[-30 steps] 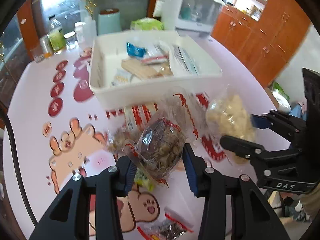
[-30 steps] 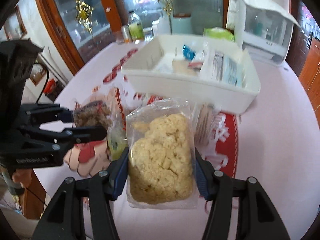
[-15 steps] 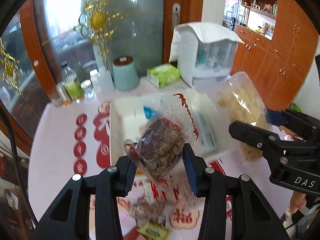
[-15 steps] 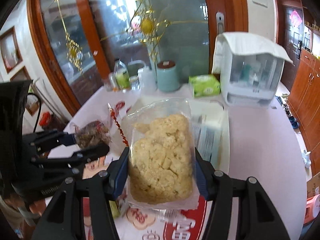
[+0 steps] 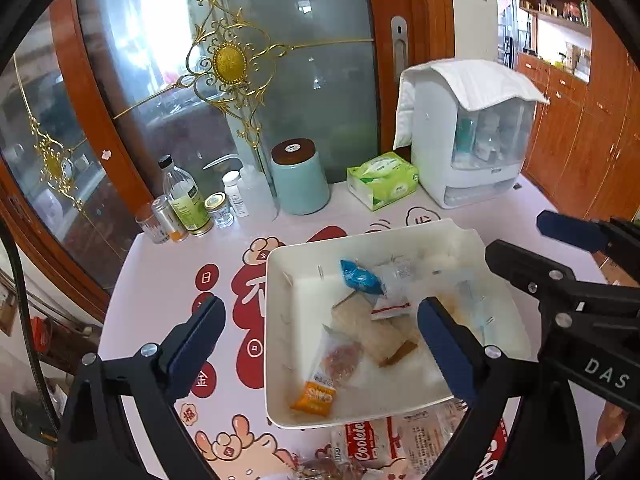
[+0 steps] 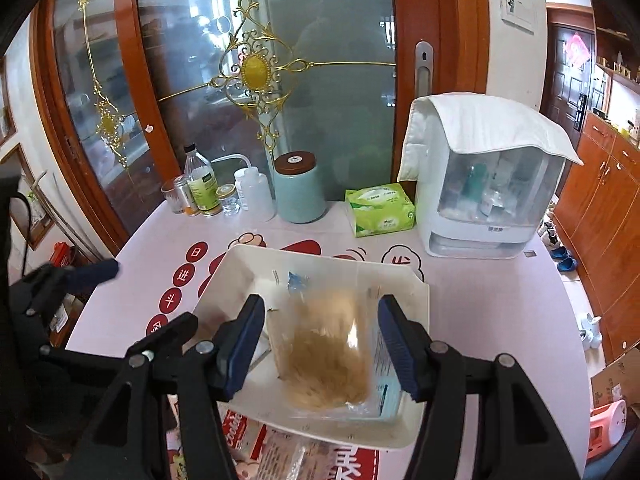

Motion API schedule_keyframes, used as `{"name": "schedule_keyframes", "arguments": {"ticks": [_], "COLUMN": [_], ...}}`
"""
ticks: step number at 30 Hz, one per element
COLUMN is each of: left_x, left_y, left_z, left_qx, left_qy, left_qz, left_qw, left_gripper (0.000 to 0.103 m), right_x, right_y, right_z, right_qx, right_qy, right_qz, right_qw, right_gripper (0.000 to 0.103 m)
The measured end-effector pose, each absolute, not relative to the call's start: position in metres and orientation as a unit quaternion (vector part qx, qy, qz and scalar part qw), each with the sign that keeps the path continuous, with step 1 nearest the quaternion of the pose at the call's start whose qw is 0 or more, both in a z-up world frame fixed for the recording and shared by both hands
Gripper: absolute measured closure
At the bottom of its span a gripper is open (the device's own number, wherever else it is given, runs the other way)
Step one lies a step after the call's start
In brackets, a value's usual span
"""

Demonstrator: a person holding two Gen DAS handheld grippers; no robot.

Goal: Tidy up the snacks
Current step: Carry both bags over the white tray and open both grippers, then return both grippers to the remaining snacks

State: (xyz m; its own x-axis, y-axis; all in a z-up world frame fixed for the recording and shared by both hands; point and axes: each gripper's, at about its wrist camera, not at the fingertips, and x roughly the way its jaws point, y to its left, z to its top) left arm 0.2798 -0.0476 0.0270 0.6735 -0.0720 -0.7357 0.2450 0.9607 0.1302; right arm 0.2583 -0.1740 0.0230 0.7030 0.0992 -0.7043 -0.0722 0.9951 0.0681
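A white tray (image 5: pixel 276 320) on the pink table holds several snack packets, among them a blue one (image 5: pixel 359 278) and an orange one (image 5: pixel 316 394). My left gripper (image 5: pixel 320 344) is open and empty above the tray's left part. My right gripper (image 6: pixel 320 348) is open above the tray (image 6: pixel 416 312). A clear bag of pale crumbly snack (image 6: pixel 324 356), blurred, is between its fingers, falling or lying in the tray. The right gripper also shows at the right of the left wrist view (image 5: pixel 516 248). A Cookies pack (image 5: pixel 366 446) lies in front of the tray.
At the table's far edge stand bottles and jars (image 5: pixel 188 204), a teal canister (image 5: pixel 300 178), a green tissue pack (image 5: pixel 382 180) and a white cabinet with a cloth on top (image 5: pixel 468 136). Glass doors stand behind. Wooden cupboards are at the right.
Both grippers have opened. The dark snack bag has left my left gripper and the pale snack bag has left my right gripper, over the tray.
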Motion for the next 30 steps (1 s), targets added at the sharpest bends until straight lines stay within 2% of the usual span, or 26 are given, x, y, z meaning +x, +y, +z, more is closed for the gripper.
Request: {"name": "schedule_keyframes", "arguments": {"ticks": [5,30], "left_x": [0.279,0.224], "left_y": [-0.048,-0.037], "left_z": [0.021,0.037], "left_qx": [0.118,0.115], "left_qy": [0.401,0.383], "left_qz": [-0.082,-0.089], "left_qw": [0.905,0.912], "left_gripper": [0.006,0.006], "right_x": [0.258,0.212], "right_y": [-0.174,-0.166], "right_z": [0.020,0.030], "right_qx": [0.010,0.027], "right_qy": [0.378,0.382], "right_qz": [0.047,0.048], "right_qw": [0.924,0.923], "right_gripper": [0.036,0.036]}}
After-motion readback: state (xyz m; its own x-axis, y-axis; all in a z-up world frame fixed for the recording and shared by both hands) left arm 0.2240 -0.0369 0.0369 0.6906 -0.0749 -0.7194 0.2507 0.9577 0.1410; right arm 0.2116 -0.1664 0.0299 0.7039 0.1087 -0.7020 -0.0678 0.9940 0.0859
